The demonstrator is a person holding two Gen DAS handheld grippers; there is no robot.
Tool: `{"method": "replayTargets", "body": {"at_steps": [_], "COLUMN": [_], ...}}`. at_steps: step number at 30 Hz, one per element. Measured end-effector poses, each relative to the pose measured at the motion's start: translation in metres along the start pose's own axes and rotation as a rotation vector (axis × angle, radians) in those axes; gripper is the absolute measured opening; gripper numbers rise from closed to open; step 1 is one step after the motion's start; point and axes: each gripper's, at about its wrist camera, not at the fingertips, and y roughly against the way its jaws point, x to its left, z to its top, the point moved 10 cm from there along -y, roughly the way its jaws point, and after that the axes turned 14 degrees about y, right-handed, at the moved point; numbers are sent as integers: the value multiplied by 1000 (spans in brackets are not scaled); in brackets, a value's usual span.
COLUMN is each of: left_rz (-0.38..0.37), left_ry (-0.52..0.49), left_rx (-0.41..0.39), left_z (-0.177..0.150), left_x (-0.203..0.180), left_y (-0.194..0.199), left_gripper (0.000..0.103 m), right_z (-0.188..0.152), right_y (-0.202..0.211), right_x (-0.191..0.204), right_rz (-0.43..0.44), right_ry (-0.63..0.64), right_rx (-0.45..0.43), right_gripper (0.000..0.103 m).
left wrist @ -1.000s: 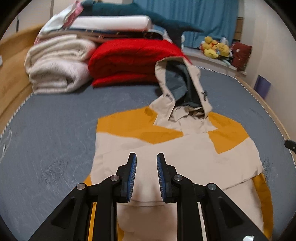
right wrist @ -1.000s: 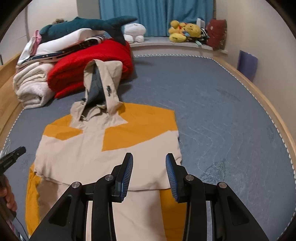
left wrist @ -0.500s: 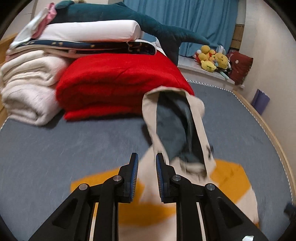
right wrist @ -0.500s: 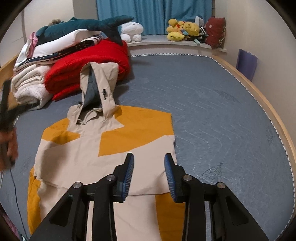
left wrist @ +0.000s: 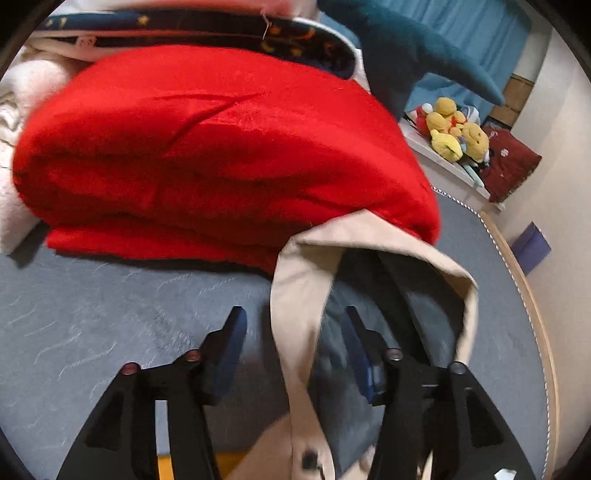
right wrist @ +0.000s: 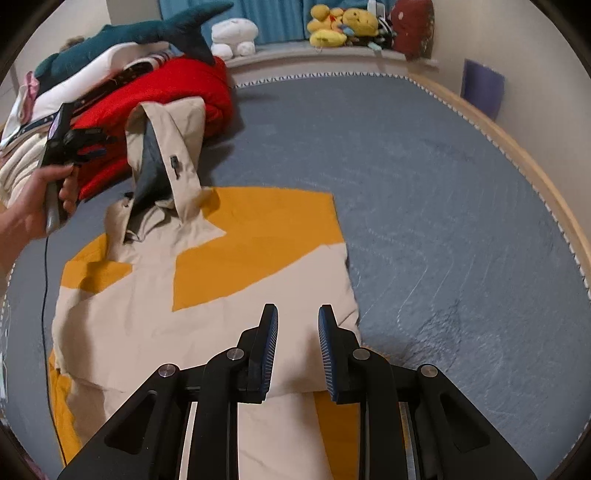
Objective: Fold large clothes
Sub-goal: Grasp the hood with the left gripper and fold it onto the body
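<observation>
- While the beige and orange hooded jacket (right wrist: 207, 295) is laid flat on the grey bed cover (right wrist: 424, 192), its hood (left wrist: 373, 295) is seen stretched toward the folded red blanket (left wrist: 221, 147), with the hood's tip touching the blanket's lower edge.
- The left gripper (left wrist: 291, 332) is shown above the hood's near edge; its jaws are opening, and the beige rim of the hood is seen between them, though no pad is pressed on the cloth.
- From the right wrist view, the left gripper (right wrist: 92, 142) is held by a hand (right wrist: 40, 199) beside the hood (right wrist: 166, 147), in front of the blanket (right wrist: 199, 92).
- The right gripper (right wrist: 298, 325) is held over the jacket's right side, near the folded-over edge; its jaws are closing, with a gap left between the blue pads, and whether the cloth below is touched cannot be told.
- A pile of pale bedding (right wrist: 22, 162) is stacked left of the red blanket, and a teal plush shark (right wrist: 147, 33) is laid on top of the pile.
- Yellow plush toys (right wrist: 343, 22) are lined on the ledge beyond the bed, before a blue curtain (right wrist: 280, 18).
- A thin black cable (right wrist: 46, 314) is seen hanging from the left gripper's handle across the jacket's left edge.
</observation>
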Motion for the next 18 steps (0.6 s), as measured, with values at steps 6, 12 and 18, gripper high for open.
{"method": "replayTargets", "body": {"at_steps": [6, 12, 18], "left_rz": [-68, -98, -128], "left_ry": [30, -69, -228], "left_rx": [65, 49, 1], "left_z": [8, 4, -28], "left_x": [0, -12, -36], "left_y": [-37, -33, 32], "left_gripper": [57, 2, 0], "right_z": [-12, -14, -2], "right_y": [-11, -18, -4], "right_x": [-6, -7, -6], "right_rz": [4, 11, 21], "right_ry": [10, -13, -44], "right_rx": [35, 43, 0], "right_gripper": [24, 24, 24]}}
